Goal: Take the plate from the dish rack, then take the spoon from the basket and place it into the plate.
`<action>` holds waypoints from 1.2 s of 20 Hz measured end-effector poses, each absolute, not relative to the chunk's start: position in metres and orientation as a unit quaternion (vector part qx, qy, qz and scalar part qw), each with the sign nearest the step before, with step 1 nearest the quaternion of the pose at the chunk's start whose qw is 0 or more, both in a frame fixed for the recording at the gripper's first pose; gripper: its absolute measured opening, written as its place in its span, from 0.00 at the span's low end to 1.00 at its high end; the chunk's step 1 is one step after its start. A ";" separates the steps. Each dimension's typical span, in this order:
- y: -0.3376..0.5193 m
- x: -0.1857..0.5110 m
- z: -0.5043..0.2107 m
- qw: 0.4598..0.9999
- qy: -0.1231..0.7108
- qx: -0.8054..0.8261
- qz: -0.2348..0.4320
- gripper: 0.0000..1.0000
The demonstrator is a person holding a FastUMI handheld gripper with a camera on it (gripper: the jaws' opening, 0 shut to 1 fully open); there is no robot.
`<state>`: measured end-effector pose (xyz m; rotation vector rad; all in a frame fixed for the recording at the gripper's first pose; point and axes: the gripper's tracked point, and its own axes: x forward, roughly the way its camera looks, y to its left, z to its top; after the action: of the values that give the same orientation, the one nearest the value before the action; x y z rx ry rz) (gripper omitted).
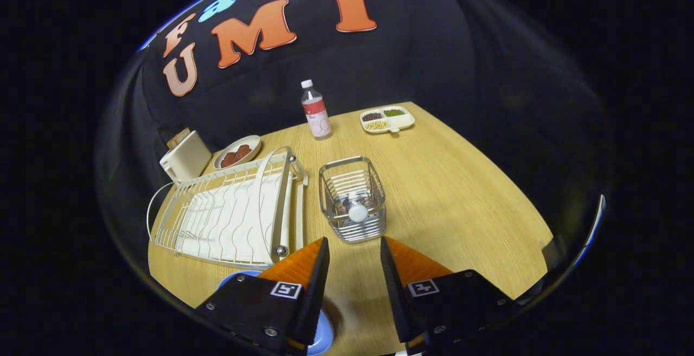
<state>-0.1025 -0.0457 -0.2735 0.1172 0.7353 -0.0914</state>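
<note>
Table [444,193]: pale wood grain, flat, its far edge meeting the black cloth wall and its right edge curving off into dark. Broad bare stretch on the right half, from the basket out to that edge; a narrower bare lane runs between rack and basket toward the fingers.

Dish rack [227,215]: white wire, rectangular, wavy dividers over a white drip tray, a hooped handle at its right end. Sits on the table's left side, its near corner just beside the left finger. No plate stands in its slots.

Gripper [353,261]: two black fingers with orange wedge backs, each carrying a square printed marker. Jaws apart with a moderate gap, nothing between them but bare table.

Plate [324,331]: blue, smooth, round-edged, lying flat on the table below the left finger, mostly hidden by it.

Basket [353,199]: bright metal wire, square with rounded corners, open top, just ahead of the fingers and close beside the rack's right end, not touching it.

Spoon [358,213]: white rounded end showing inside the basket, against its near wall; the rest cannot be made out.

Far side: white box [187,156], small dish [237,151] of dark red pieces, clear bottle [316,111] with red label and white cap, divided white tray [388,119] with beans.
</note>
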 end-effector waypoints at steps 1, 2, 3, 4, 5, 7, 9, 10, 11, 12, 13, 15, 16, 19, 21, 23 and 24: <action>-0.047 -0.096 -0.267 0.938 0.340 0.051 -0.044 0.55; -0.046 -0.090 -0.263 0.944 0.324 0.043 -0.041 0.52; -0.047 -0.085 -0.260 0.949 0.310 0.033 -0.037 0.52; -0.047 -0.082 -0.260 0.952 0.303 0.021 -0.034 0.50; -0.046 -0.079 -0.262 0.954 0.297 0.014 -0.028 0.49; -0.043 -0.069 -0.264 0.958 0.286 -0.002 -0.019 0.45; -0.048 -0.060 -0.269 0.960 0.280 -0.020 -0.019 0.33; -0.048 -0.056 -0.272 0.959 0.281 -0.022 -0.017 0.28; -0.049 -0.054 -0.275 0.958 0.286 -0.021 -0.015 0.25; -0.049 -0.053 -0.279 0.957 0.291 -0.016 -0.010 0.22; -0.044 -0.051 -0.280 0.955 0.297 -0.003 -0.004 0.20; -0.044 -0.050 -0.280 0.950 0.312 0.017 -0.010 0.16; -0.043 -0.048 -0.278 0.949 0.316 0.020 -0.010 0.15; -0.039 -0.045 -0.264 0.950 0.312 0.018 0.001 0.12; -0.040 -0.045 -0.249 0.953 0.301 0.010 0.006 0.12; -0.043 -0.049 -0.231 0.957 0.291 0.006 0.009 0.12; -0.044 -0.051 -0.223 0.958 0.286 0.004 0.011 0.12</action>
<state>-0.0513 -0.0435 -0.2230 0.0073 0.5810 0.0219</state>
